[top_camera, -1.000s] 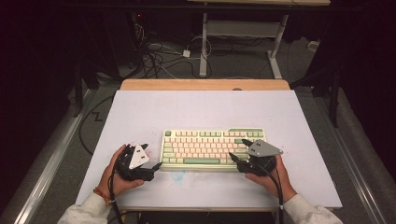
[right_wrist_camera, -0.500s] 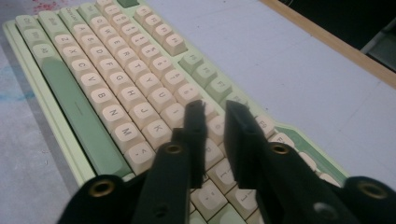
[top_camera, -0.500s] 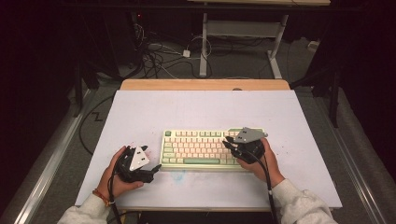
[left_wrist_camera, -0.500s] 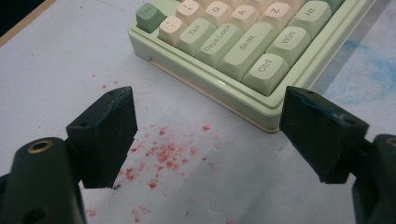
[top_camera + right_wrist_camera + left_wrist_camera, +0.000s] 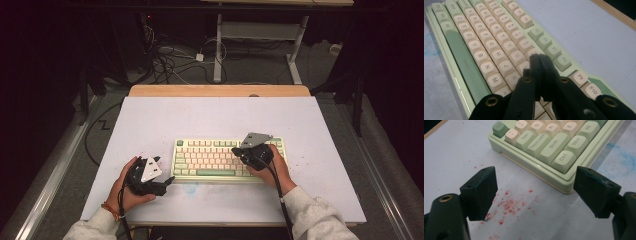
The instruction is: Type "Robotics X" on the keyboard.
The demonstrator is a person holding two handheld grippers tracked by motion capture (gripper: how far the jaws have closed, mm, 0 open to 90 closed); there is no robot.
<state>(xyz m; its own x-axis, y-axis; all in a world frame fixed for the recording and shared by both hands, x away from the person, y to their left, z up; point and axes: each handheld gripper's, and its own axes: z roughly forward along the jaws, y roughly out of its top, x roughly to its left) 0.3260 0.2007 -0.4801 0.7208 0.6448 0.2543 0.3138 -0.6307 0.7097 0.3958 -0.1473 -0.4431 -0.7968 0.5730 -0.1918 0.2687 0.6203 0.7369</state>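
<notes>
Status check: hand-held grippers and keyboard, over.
Left hand-held gripper open, off keyboard's left end. Right hand-held gripper shut, empty, tips over the keys. Nothing in the way.

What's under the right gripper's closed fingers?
Beige keys of the keyboard, around I, K and O. The right gripper covers the keys directly beneath, so contact cannot be told.

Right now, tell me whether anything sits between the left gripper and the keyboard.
Nothing visible does. The left gripper is open, short of the keyboard at its Ctrl corner, with bare mat between, flecked with flat red specks.
</notes>
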